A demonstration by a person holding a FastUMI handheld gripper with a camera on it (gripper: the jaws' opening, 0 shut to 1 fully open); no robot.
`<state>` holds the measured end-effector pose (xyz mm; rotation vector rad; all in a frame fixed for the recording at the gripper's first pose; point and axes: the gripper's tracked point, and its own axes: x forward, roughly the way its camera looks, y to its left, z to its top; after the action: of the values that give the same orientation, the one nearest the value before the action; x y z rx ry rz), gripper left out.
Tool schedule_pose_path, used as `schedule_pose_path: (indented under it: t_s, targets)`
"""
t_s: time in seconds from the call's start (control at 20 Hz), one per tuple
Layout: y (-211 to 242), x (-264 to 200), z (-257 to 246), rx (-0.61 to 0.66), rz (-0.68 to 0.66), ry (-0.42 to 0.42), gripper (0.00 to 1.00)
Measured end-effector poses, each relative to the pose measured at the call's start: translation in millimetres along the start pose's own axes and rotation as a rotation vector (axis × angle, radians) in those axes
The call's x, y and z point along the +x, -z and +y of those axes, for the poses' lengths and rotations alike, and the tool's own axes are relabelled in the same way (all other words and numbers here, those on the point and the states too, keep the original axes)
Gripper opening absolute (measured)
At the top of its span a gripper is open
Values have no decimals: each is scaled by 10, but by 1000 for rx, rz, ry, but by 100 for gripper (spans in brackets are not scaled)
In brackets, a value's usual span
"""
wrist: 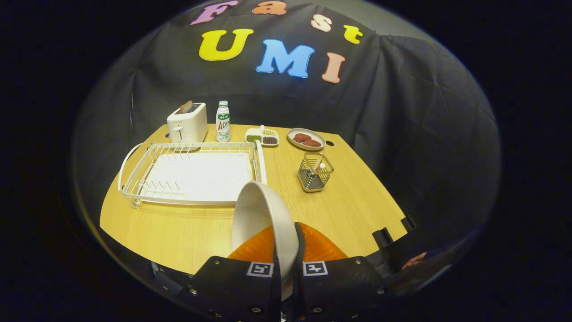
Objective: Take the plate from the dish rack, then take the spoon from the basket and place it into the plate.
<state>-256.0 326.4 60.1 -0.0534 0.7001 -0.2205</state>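
A: Between the two fingers of the gripper (pixel 286 264) stands the plate (pixel 263 223), held on its edge. Both fingers (pixel 276 268) press on its rim, so the tongs are clamped on the plate. It is above the near part of the table (pixel 178 232), just in front of the dish rack (pixel 192 172), and it does not touch the rack.

B: So the plate is out of the rack already?

A: It seems so. The rack looks empty, and the plate hangs over the wood, tilted, with its hollow side to the left.

B: What can go wrong now?

A: I think the grip is narrow. Only a small part of the rim is between the fingers, and the plate is smooth. If the hand turns quickly to lay it flat, the plate may rotate in the grip or slip out.

B: And the place where it goes down?

A: If it is set too close to the rack, its far edge may strike the rack wire. If it is set too near, it may hang over the table edge.

B: Where is the spoon?

A: The wire basket (pixel 315 172) stands far right of the plate, and a white handle (pixel 321 166), probably the spoon, rises from it. A plate put far to the left makes that carry longer.
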Motion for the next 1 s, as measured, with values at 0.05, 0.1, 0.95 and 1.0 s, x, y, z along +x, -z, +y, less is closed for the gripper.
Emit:
schedule_pose_path:
  t_s: [0.05,0.1,0.95,1.0]
  targets:
    - [78,40,13,34,17,-10,10]
    - [136,65,15,66,33,-17,10]
    - [613,639,443,457,181,-233,13]
    - [635,690,464,486,188,-242,13]
